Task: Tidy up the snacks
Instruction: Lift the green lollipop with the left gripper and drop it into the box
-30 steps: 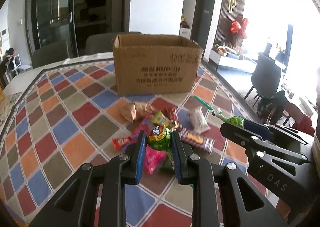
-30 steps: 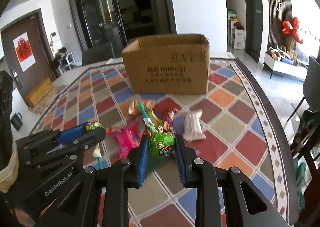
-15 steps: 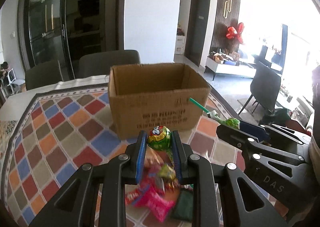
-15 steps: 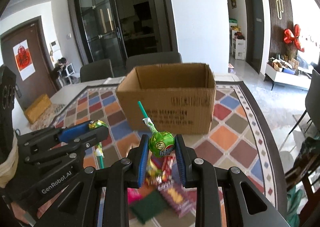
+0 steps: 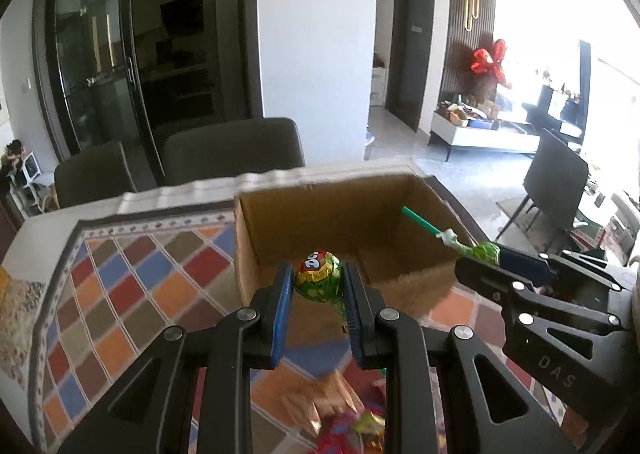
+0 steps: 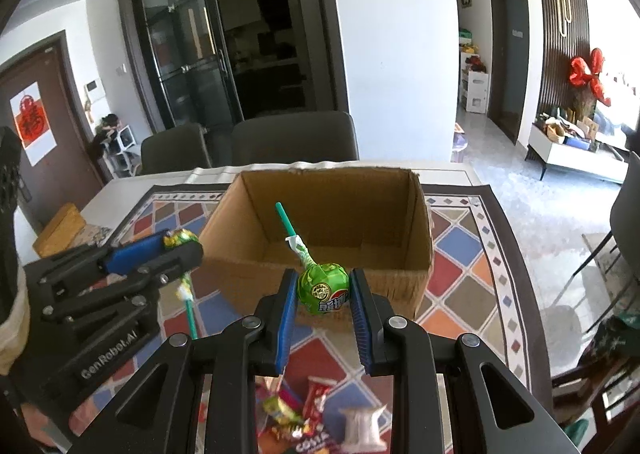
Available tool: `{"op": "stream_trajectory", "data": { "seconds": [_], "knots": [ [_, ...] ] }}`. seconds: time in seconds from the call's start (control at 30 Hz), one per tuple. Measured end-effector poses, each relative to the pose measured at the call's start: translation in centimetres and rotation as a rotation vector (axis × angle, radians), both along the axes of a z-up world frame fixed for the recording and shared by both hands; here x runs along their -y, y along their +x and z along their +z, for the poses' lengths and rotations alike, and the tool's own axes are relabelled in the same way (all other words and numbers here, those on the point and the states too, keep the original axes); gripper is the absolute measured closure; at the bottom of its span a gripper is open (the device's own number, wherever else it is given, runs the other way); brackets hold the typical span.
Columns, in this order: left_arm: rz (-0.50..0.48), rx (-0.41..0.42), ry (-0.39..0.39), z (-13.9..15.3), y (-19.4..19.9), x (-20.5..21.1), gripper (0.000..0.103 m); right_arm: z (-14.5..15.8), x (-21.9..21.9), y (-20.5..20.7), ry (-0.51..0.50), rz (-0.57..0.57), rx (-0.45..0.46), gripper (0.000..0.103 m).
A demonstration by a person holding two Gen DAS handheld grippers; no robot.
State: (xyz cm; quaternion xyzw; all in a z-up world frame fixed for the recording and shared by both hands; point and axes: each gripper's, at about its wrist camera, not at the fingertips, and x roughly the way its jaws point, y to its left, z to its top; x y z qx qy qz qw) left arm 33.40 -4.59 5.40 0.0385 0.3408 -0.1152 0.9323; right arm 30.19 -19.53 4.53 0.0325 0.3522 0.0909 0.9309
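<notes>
Cardboard box [image 5: 340,221] stands open just ahead of both tongs, on the tabletop [image 6: 472,246] with its cloth of coloured diamonds, and its near wall is between our tongs and the empty brown floor of the box. Behind the box we see two dark chairs [image 6: 294,137] and a glass door; nothing else stands between the tongs and the box.

We hold the left tongs [image 5: 318,286] tilted downward, clamped on a green lollipop [image 5: 319,277] whose stick goes down behind the right finger. In the right view this lollipop shows only as a small green piece at the tip of the left tongs, with the stick hanging below.

We hold the right tongs [image 6: 323,290] tilted downward too, just right of the left ones, clamped on a second green lollipop [image 6: 323,289]; its green stick points up and away, over the near edge of the box.

Below and behind both tongs lie loose snack packets [image 6: 304,418] on the tabletop. They are blurred and partly covered by the black tong bodies, so we cannot read them or count them.
</notes>
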Motion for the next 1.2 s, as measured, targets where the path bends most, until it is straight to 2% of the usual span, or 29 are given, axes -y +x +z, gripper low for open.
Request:
{"op": "stream_trajectory", "data": {
  "seconds": [0.23, 0.53, 0.57, 0.6, 0.63, 0.67, 0.7, 0.73, 0.77, 0.93, 1.03, 1.2],
  "knots": [
    [0.009, -0.006, 0.022, 1.0, 4.3, 0.3, 0.078, 1.0, 0.1, 4.3, -0.006, -0.007, -0.041, 0.076],
    [0.057, -0.056, 0.069, -0.7, 9.3, 0.6, 0.076, 0.0, -0.4, 9.1, -0.025, -0.013, -0.132, 0.076],
    [0.058, -0.059, 0.078, -0.9, 9.6, 0.7, 0.073, -0.2, -0.5, 9.4, -0.03, -0.016, -0.137, 0.076],
    [0.067, -0.063, 0.093, -1.0, 9.7, 0.8, 0.059, -0.4, -0.6, 9.6, -0.035, -0.017, -0.143, 0.076],
    [0.077, -0.052, 0.103, -1.0, 9.7, 0.9, 0.047, -0.7, -0.6, 9.8, -0.039, -0.019, -0.149, 0.075],
    [0.092, -0.032, 0.11, -0.9, 9.4, 0.8, 0.043, -0.7, -0.6, 9.9, -0.047, -0.024, -0.152, 0.074],
    [0.1, -0.021, 0.117, -0.9, 9.1, 0.5, 0.039, -0.8, -0.5, 10.0, -0.062, -0.035, -0.151, 0.064],
    [0.105, -0.014, 0.126, -0.8, 8.7, 0.4, 0.038, -0.9, -0.4, 9.8, -0.086, -0.049, -0.141, 0.057],
    [0.103, -0.011, 0.127, -0.7, 8.4, 0.2, 0.038, -0.7, -0.6, 9.6, -0.098, -0.056, -0.129, 0.056],
    [0.098, 0.024, 0.116, 0.3, 5.5, -0.5, 0.032, -0.2, 0.3, 7.9, -0.069, -0.057, -0.108, 0.056],
    [0.097, 0.083, 0.138, 1.1, 3.1, -0.5, 0.031, 0.5, 0.3, 6.2, -0.056, -0.049, -0.083, 0.051],
    [0.092, 0.152, 0.152, 2.5, -0.9, -0.7, 0.028, 1.3, -0.3, 2.9, -0.053, -0.015, -0.034, 0.051]
  ]
}}
